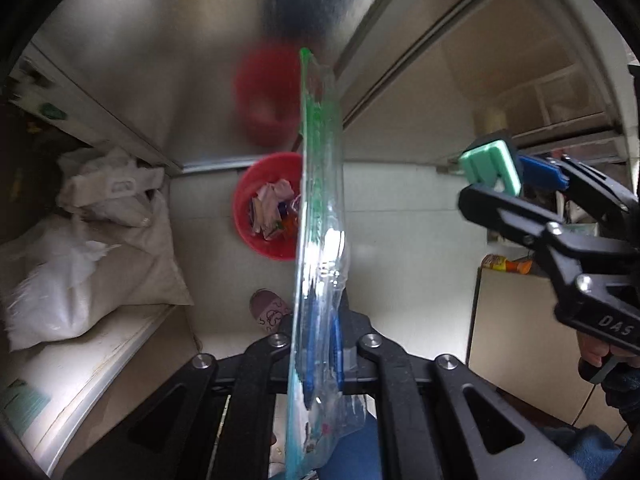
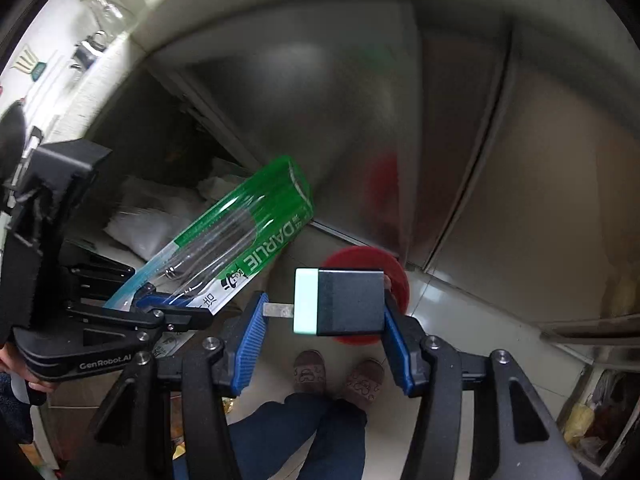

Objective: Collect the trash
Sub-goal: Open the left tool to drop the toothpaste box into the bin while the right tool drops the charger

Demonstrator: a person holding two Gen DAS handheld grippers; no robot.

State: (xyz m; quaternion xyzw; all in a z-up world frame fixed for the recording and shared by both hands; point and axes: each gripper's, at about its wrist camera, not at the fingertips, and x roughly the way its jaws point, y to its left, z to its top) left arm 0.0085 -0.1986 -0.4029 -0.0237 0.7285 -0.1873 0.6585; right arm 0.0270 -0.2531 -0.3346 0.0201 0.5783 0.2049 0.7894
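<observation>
So the clear toothbrush blister pack (image 1: 320, 216) with the green "DARLIE" card is pinched edge-on in the left tool (image 1: 320, 354), jaws squeezed nearly together on it, up in the air over the floor (image 1: 400, 248). The right tool (image 2: 324, 344) sits about half open, clamped on a dark box with a mint end (image 2: 340, 302). Below both, a red bin (image 1: 262, 208) with wrappers inside stands on the floor against the steel cabinet (image 1: 180, 80). Slippers (image 2: 340, 374) show near it.
</observation>
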